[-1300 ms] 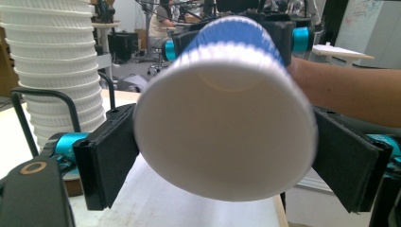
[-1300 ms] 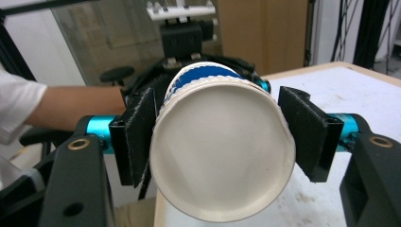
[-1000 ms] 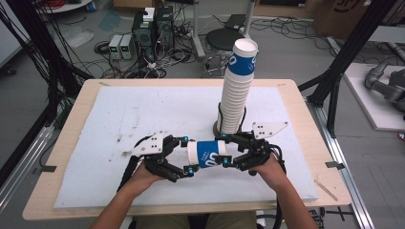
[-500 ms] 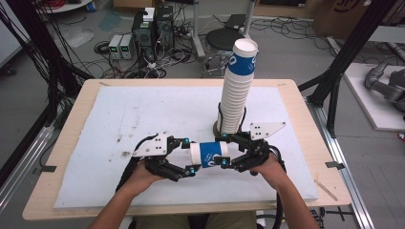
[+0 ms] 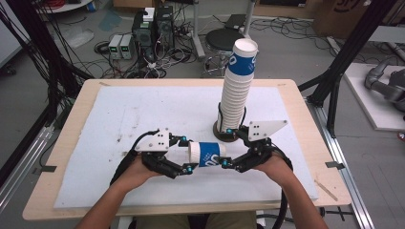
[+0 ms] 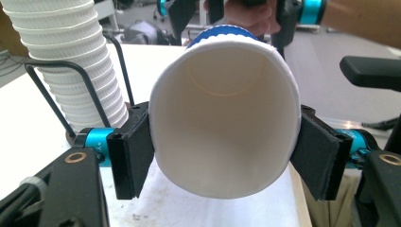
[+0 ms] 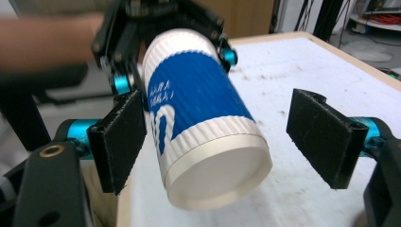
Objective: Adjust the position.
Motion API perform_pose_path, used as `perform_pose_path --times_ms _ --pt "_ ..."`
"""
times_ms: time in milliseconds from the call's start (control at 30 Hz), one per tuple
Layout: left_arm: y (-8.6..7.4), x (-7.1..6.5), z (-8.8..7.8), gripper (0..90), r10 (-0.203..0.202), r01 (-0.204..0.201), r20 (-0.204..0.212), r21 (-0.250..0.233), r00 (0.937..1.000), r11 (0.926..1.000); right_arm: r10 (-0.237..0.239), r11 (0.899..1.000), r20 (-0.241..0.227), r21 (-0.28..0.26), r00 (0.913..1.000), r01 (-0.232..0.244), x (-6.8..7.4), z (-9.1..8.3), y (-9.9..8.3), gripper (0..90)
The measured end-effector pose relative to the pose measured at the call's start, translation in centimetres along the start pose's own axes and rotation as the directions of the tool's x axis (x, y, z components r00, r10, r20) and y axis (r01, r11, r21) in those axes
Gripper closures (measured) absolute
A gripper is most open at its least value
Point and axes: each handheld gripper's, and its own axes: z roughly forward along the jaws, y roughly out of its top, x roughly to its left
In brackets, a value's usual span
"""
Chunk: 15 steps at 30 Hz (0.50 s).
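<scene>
1. Closing is what the left tongs (image 5: 185,155) have just done: one second ago their jaws stood wider around the rim end of the paper cup (image 5: 206,154), and now the two pads press on the cup's mouth from both sides. In the left gripper view the rim is squeezed a little out of round between the pads.

2. Both hands have kept almost the same place since the earlier frames; the cup also lies at the same spot, on its side and lifted a little over the white mat (image 5: 143,109) of the desk (image 5: 71,143), near the front edge and between the two grippers.

3. The right tongs (image 5: 232,149) are at the bottom end of the cup. In the right gripper view (image 7: 215,142) the jaws stand apart: the left pad is just beside the cup wall or touching it lightly, and the right pad is clearly away from it. So I read these tongs as open, not gripping.

4. The tall stack of cups (image 5: 236,90) stands upright in its black wire holder (image 5: 224,131), just behind the right gripper, and is not touched.

5. My judgement: the cup now hangs on the left tongs alone, so the handover from right to left looks finished, and the right gripper is free to draw back.
</scene>
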Motion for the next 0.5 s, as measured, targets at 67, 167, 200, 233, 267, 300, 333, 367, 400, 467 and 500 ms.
perform_pose_path --times_ms 67,167,200,233,267,300,333,367,400,467,500 --pt "0.4 0.2 -0.2 28.6 0.004 -0.004 -0.002 0.03 1.0 0.9995 -0.054 0.997 0.013 0.056 0.9984 0.054 0.4 0.2 0.6 21.1" --pt "1.0 0.4 -0.3 28.6 0.017 -0.017 -0.005 0.082 0.9998 0.9965 -0.124 0.984 0.026 0.128 0.992 0.12 0.7 0.5 1.4 21.2" --pt "1.1 0.4 -0.3 28.6 0.02 -0.019 -0.005 0.098 0.9998 0.9951 -0.142 0.98 0.03 0.145 0.9895 0.136 0.8 0.7 1.6 21.1" --pt "1.3 0.4 -0.3 28.6 0.022 -0.021 -0.006 0.113 0.9997 0.9934 -0.158 0.976 0.032 0.159 0.9869 0.151 0.9 0.8 1.8 21.2" --pt "1.4 0.5 -0.3 28.6 0.027 -0.026 -0.004 0.125 0.9996 0.9918 -0.172 0.971 0.036 0.174 0.9844 0.163 0.9 0.8 2.0 21.2" --pt "1.5 0.5 -0.4 28.6 0.029 -0.028 -0.003 0.139 0.9996 0.9899 -0.185 0.967 0.037 0.187 0.982 0.175 0.9 0.9 2.2 21.1" --pt "1.6 0.5 -0.3 28.5 0.029 -0.028 -0.002 0.152 0.9996 0.988 -0.196 0.962 0.037 0.201 0.9799 0.185 1.0 1.0 2.4 21.2" --pt "1.7 0.6 -0.3 28.6 0.032 -0.032 -0.002 0.163 0.9995 0.9861 -0.207 0.957 0.036 0.213 0.9776 0.195 1.0 1.2 2.5 21.2" --pt "1.8 0.6 -0.3 28.5 0.029 -0.028 -0.002 0.172 0.9996 0.9847 -0.22 0.951 0.037 0.23 0.9747 0.206 1.0 1.3 2.6 21.2" --pt "1.9 0.6 -0.2 28.3 0.032 -0.031 -0.002 0.191 0.9995 0.981 -0.238 0.939 0.032 0.264 0.9707 0.221 1.0 1.6 2.8 21.2" --pt "1.9 0.6 -0.2 28.3 0.028 -0.027 -0.002 0.195 0.9996 0.9805 -0.247 0.933 0.028 0.276 0.9686 0.23 1.0 1.7 2.9 21.2"
